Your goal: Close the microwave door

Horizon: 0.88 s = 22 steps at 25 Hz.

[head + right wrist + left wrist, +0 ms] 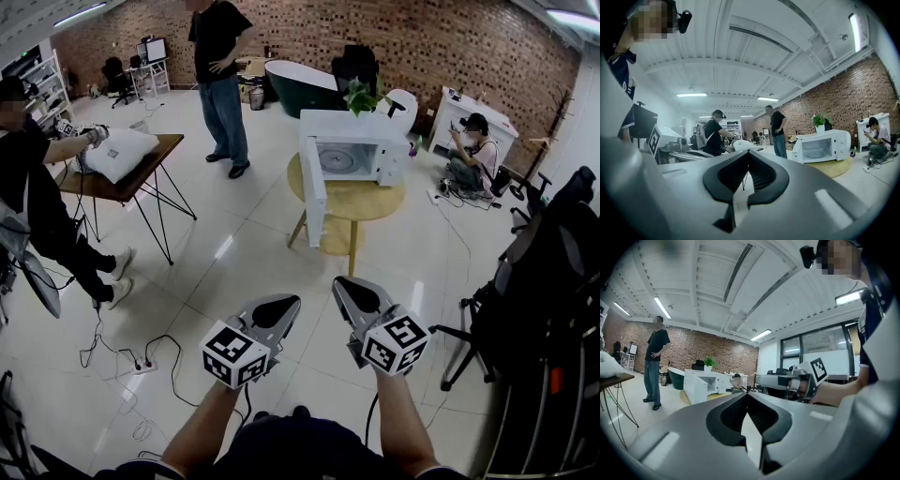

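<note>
A white microwave [354, 148] stands on a round wooden table [356, 200] a few steps ahead of me. Its door [314, 190] hangs wide open, swung out toward me on the left side, and the cavity with its turntable shows. The left gripper [286, 302] and right gripper [342, 282] are held low side by side, far short of the microwave, both shut and empty. From the left gripper [746, 393] view the microwave [705, 380] is small at the left. From the right gripper [749, 152] view the microwave [820, 146] is at the right.
A person [221, 75] stands left of the microwave. Another person [42, 178] works at a dark table [141, 183] with a white pillow. A third sits on the floor [469, 150] at the right. Black office chairs [548, 272] crowd the right. Cables [141, 361] lie on the tiles.
</note>
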{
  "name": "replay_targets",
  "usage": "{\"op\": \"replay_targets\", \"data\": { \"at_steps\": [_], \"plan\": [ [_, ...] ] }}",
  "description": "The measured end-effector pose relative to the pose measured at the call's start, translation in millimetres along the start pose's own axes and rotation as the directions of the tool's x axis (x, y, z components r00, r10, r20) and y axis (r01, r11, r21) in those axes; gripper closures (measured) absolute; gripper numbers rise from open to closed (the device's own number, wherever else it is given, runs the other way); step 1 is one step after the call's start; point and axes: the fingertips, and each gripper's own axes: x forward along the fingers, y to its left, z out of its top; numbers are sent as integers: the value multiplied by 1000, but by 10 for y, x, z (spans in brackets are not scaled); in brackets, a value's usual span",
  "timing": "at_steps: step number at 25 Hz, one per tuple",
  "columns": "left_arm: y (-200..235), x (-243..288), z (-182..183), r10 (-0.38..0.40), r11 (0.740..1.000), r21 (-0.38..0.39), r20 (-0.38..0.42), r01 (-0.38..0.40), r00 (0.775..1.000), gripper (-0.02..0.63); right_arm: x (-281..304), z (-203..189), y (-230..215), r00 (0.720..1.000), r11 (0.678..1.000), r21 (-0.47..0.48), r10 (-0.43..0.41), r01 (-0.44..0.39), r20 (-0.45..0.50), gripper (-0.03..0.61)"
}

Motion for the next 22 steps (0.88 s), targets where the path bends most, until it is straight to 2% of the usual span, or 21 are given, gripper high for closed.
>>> {"op": "replay_targets", "data": {
  "at_steps": [10,22],
  "plan": [
    [77,374,25,29,999,15,1,-29,1000,603,-19,-7,-373,1000,999,-29,25,-25,-5,577],
    [554,1079,87,-3,1000,9,11,3,1000,603,235,15,-1058,1000,999,-32,-28,27,-9,577]
  ]
}}
